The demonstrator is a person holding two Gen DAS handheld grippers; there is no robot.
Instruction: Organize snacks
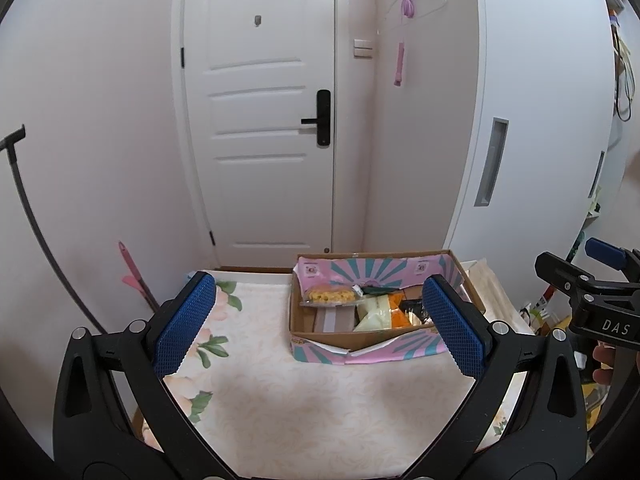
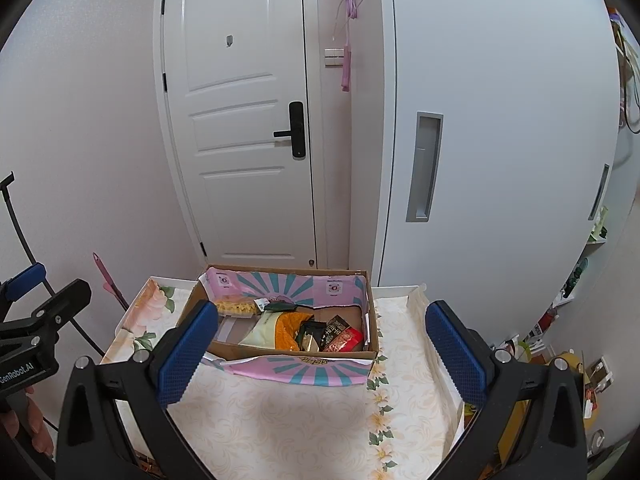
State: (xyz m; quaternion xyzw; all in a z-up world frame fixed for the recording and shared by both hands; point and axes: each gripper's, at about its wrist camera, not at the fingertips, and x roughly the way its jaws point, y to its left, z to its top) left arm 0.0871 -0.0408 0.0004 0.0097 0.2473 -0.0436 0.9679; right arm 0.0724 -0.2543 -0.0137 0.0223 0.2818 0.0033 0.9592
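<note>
Nearest, both grippers hang over the flowered table [image 2: 288, 420], short of the box [image 2: 296, 368]. The left gripper [image 1: 320, 326] has its jaws spread wide with nothing between the blue pads [image 1: 184, 322]; the right gripper [image 2: 322, 354] is spread the same way, also bare.

The box sits toward the table's far edge. Inside it, a clear yellow snack pack [image 2: 236, 306] lies at the back left, a pale bag [image 2: 262, 330] and an orange bag [image 2: 286, 330] in the middle, and dark and red packets [image 2: 340, 336] at the right end.

Behind the box stands a white door [image 2: 236, 120].
</note>
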